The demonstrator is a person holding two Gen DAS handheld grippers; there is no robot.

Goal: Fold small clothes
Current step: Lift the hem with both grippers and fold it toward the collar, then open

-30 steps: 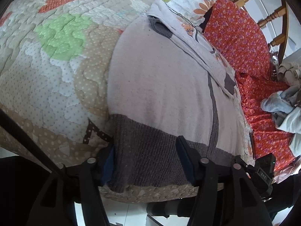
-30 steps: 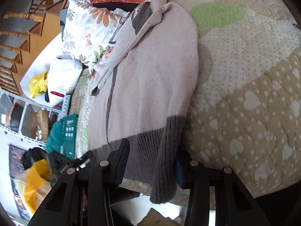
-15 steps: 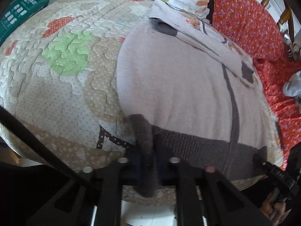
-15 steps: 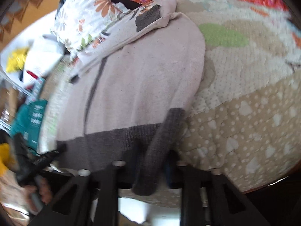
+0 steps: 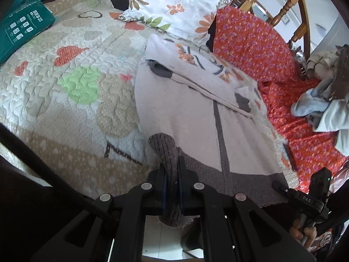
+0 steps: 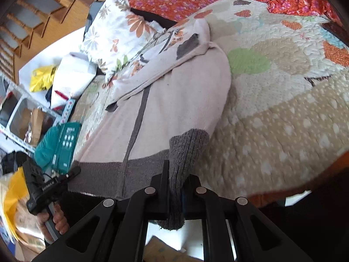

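Observation:
A pale pink knit sweater (image 5: 185,109) with a grey ribbed hem (image 5: 240,183) lies flat on the quilt, sleeves folded across its top. My left gripper (image 5: 172,166) is shut on the hem's left corner, which bunches up between the pads. In the right wrist view the same sweater (image 6: 174,104) shows, and my right gripper (image 6: 176,174) pinches the hem's right corner (image 6: 187,148), its jaws closing the last bit on the fabric. Both corners are lifted off the quilt. Each gripper also appears small at the other view's edge, held by a hand.
The sweater rests on a patchwork quilt (image 5: 65,109). A floral pillow (image 5: 174,6) and red flowered cloth (image 5: 250,43) lie behind it. Loose clothes (image 5: 322,104) pile at the right, a green package (image 5: 21,28) at the left. A wooden chair (image 5: 283,11) and a shelf (image 6: 21,113) stand beyond.
Both grippers closed from open onto the hem's two corners. Then they rose, pulling the corners up off the quilt's front edge.

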